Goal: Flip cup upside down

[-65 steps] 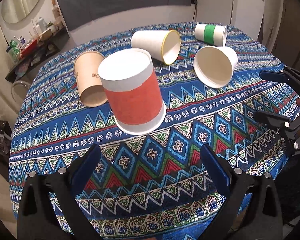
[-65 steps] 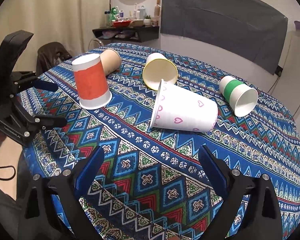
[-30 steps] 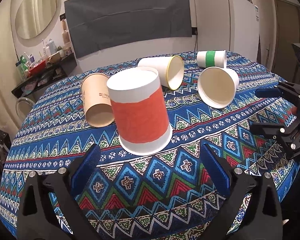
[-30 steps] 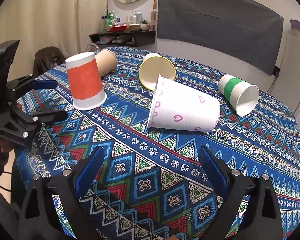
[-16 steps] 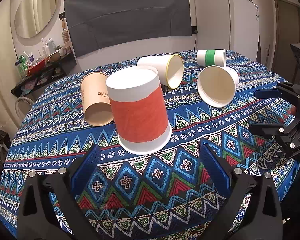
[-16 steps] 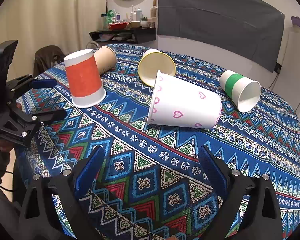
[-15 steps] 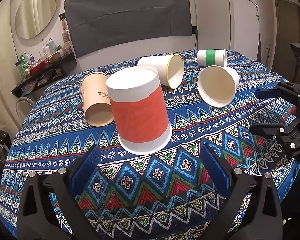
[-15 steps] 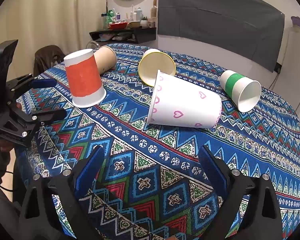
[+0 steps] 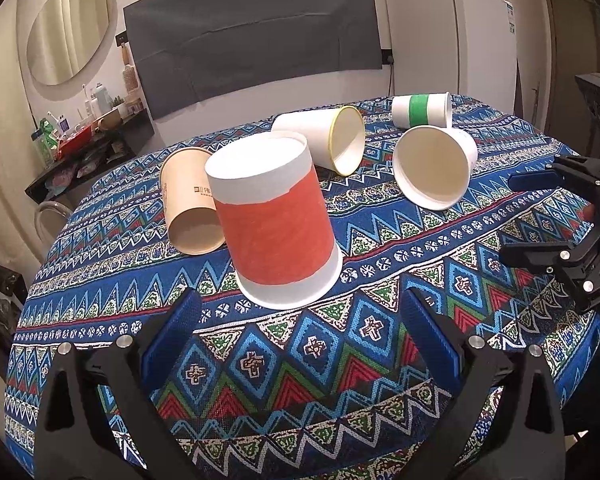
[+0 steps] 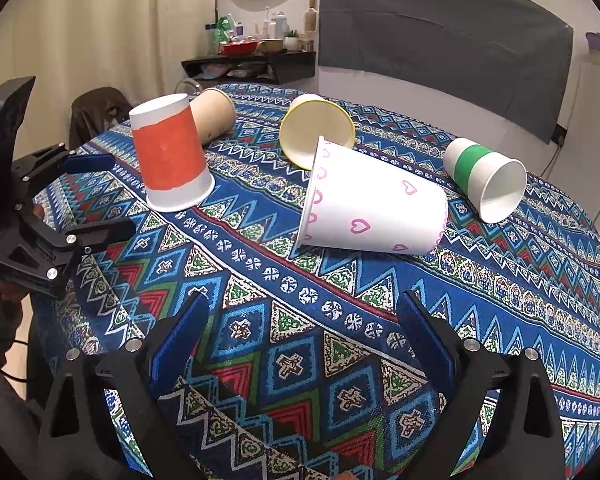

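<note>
I see the round table, covered by a blue patterned tablecloth (image 9: 300, 360), filling both wrist views. My left gripper (image 9: 300, 332) hovers just above the cloth at the near edge, jaws spread wide with nothing between them; from the right wrist view the same gripper (image 10: 96, 196) sits at the far left, fingers apart. My right gripper (image 10: 304, 328) is likewise held low over the near side of the cloth, jaws spread and empty; in the left wrist view it shows at the right edge (image 9: 520, 216), also apart. The red-banded cup (image 9: 274, 220) stands mouth-down on the cloth, flat base up, directly ahead of the left gripper and clear of its fingers. The pink-heart cup (image 10: 372, 208) lies on its side ahead of the right gripper, mouth toward the left. Behind it the yellow-rimmed cup (image 10: 316, 132) lies on its side, mouth facing near; its rim appears to touch or sit just behind the heart cup, and I cannot tell which. The brown cup (image 9: 190, 200) lies on its side just behind and left of the red-banded cup. The green-banded cup (image 10: 484, 176) lies on its side at far right, well apart from the others.
</note>
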Tool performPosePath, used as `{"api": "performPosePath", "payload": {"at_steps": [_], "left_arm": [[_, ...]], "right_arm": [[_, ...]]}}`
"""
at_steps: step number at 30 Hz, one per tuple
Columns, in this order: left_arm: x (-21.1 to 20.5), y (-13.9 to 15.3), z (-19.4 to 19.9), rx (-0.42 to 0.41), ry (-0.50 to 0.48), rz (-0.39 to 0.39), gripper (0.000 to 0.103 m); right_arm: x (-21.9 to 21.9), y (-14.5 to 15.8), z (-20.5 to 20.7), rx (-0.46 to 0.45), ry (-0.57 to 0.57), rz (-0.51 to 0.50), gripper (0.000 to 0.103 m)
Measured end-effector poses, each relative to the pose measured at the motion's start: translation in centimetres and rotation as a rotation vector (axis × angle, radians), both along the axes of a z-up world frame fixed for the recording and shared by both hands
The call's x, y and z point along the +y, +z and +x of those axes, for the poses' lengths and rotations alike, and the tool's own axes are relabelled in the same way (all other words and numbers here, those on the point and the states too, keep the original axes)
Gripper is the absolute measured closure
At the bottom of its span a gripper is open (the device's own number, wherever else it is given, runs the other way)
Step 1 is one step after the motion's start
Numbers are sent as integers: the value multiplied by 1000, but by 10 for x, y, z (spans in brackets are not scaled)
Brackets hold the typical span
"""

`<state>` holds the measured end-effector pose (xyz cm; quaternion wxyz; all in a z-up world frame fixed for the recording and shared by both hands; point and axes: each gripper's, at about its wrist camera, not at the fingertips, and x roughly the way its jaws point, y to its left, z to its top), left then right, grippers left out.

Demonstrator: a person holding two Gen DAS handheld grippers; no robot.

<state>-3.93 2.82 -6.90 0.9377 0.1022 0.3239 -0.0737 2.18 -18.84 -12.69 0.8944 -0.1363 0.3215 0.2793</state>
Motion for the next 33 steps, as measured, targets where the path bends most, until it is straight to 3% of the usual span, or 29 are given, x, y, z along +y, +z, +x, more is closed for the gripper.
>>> {"api": "performPosePath", "payload": {"at_steps": [33], "left_arm": [[0, -4, 5, 30, 14, 11, 6]], "right_arm": [[-3, 0, 0, 21, 15, 8, 11]]}}
